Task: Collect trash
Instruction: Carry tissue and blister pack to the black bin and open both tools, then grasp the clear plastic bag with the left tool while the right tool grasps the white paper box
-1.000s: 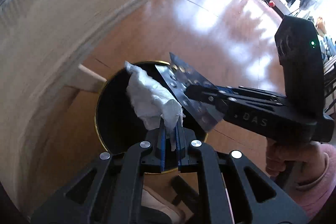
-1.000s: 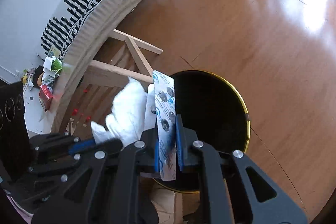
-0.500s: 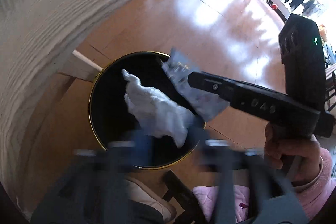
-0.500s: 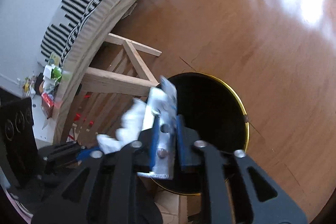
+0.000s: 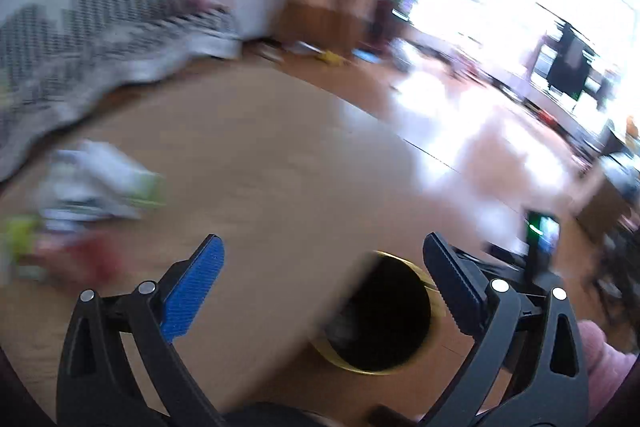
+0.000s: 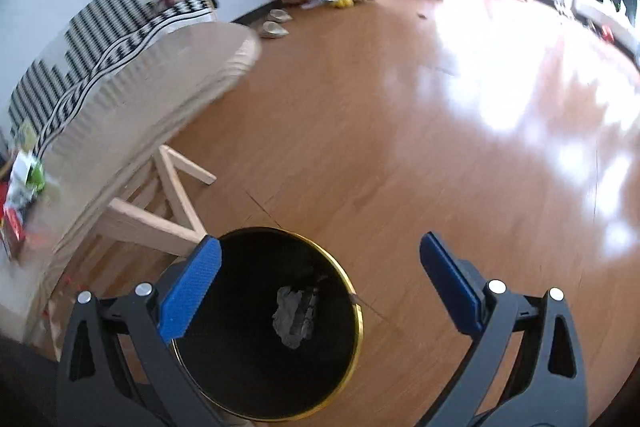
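Wooden flooring [image 6: 400, 131] spreads out glossy and orange-brown, with bright window glare washing over its far part. Beside it stands a pale wooden tabletop [image 6: 132, 95] on angled legs, and a black-and-white striped cloth [image 6: 80, 39] lies behind the tabletop's far edge.

On the floor just beside the tabletop's legs sits a round black trash bin [image 6: 264, 327] with a thin gold rim. Inside the bin, on its dark bottom, lies a crumpled pale tissue [image 6: 286, 311] with a darker flat piece right against it; that piece is too dim to identify.

The right gripper [image 6: 320, 279] hangs above the bin with its blue-padded fingers [image 6: 190, 287] spread wide apart and nothing between them. One finger overlaps the bin's rim in the view; the other is over bare floor.

The left wrist view is heavily motion-blurred. The left gripper [image 5: 322, 283] also has its fingers [image 5: 192, 287] spread wide and holds nothing. It looks across the tabletop [image 5: 260, 187], with the bin [image 5: 384, 315] showing just past the tabletop's near edge. A blurred cluster of white, green and red litter [image 5: 88, 195] rests on the tabletop, well apart from the bin. Part of the other black gripper, with a green light, shows just beyond the bin.
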A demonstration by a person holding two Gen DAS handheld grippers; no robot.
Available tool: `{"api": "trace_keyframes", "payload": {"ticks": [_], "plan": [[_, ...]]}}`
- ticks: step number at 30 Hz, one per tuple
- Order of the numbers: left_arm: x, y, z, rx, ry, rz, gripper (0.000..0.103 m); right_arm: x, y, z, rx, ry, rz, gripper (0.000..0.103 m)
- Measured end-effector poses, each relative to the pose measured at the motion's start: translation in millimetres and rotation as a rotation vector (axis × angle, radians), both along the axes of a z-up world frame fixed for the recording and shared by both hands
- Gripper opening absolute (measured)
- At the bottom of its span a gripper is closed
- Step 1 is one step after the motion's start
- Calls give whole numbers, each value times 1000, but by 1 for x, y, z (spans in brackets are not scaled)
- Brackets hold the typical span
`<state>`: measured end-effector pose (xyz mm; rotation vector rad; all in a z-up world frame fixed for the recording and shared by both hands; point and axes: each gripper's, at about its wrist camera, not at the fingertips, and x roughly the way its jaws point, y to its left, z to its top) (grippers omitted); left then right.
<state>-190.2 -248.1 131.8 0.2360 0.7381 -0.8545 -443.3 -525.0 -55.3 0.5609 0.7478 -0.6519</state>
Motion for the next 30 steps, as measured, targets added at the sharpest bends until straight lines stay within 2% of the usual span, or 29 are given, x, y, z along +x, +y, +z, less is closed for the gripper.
{"api": "trace_keyframes", "payload": {"ticks": [3,6,7,8,9,12,14,16,18,21,25,30], "plan": [[32,70,8,50,-100,208,97,23,16,16,-30,-35,54,96],[77,159,-8,183,-154,470,97,59,36,43,-42,-92,141,96],[89,184,-15,199,-151,527,97,74,44,57,-52,-115,187,96],[108,217,-23,205,-122,611,97,88,50,67,-59,-131,220,96],[120,235,-29,197,-90,654,97,105,58,82,-68,-151,259,96],[154,288,-42,133,10,772,97,161,82,119,-78,-201,371,96],[176,302,-50,116,31,794,97,201,104,139,-70,-216,451,96],[197,306,-60,143,23,807,97,244,132,152,-52,-223,553,96],[219,314,-75,165,61,839,97,287,163,152,-35,-205,658,96],[239,318,-90,121,133,839,97,335,198,143,-60,-157,743,96],[257,312,-101,161,113,801,97,378,222,126,-88,-119,756,96],[282,304,-113,217,92,746,97,418,231,98,-23,-52,800,96]]}}
